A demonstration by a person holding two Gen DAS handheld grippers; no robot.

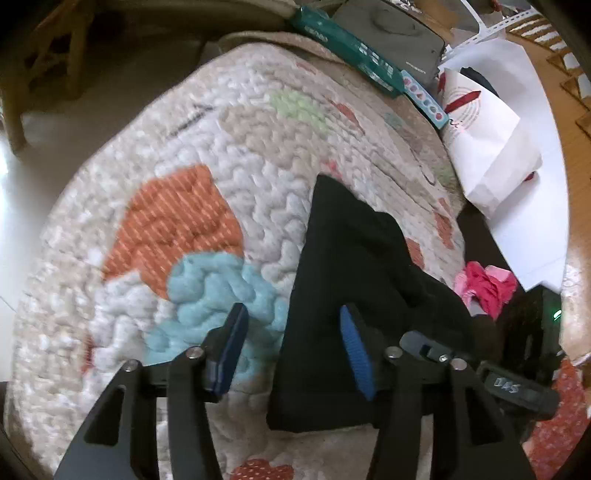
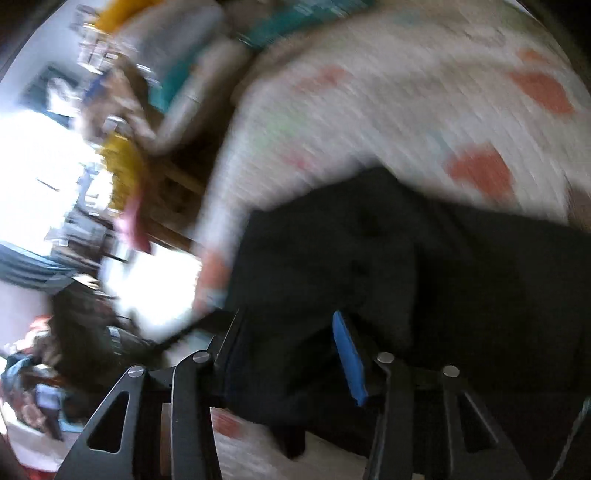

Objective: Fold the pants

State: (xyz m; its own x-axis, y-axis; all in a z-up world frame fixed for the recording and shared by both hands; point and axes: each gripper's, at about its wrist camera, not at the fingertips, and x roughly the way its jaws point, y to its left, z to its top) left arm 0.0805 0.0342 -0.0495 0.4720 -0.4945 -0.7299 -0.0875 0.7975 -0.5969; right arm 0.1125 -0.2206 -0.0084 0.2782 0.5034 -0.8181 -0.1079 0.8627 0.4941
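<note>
The black pants (image 1: 343,273) lie on a quilted bedspread (image 1: 207,155) with orange and blue patches. In the left wrist view my left gripper (image 1: 291,350) is open, its blue pads wide apart, just above the pants' near end; the right pad sits over the black cloth. In the blurred right wrist view the pants (image 2: 406,266) fill the lower middle. My right gripper (image 2: 288,354) is open over them, black cloth between the jaws. Another gripper's black body (image 1: 517,387) shows at the left view's right edge.
A teal box (image 1: 351,51) and a grey case (image 1: 399,33) lie at the bed's far edge. White paper bags (image 1: 495,140) and pink cloth (image 1: 487,284) sit to the right. In the right wrist view, cluttered furniture (image 2: 110,147) stands left of the bed.
</note>
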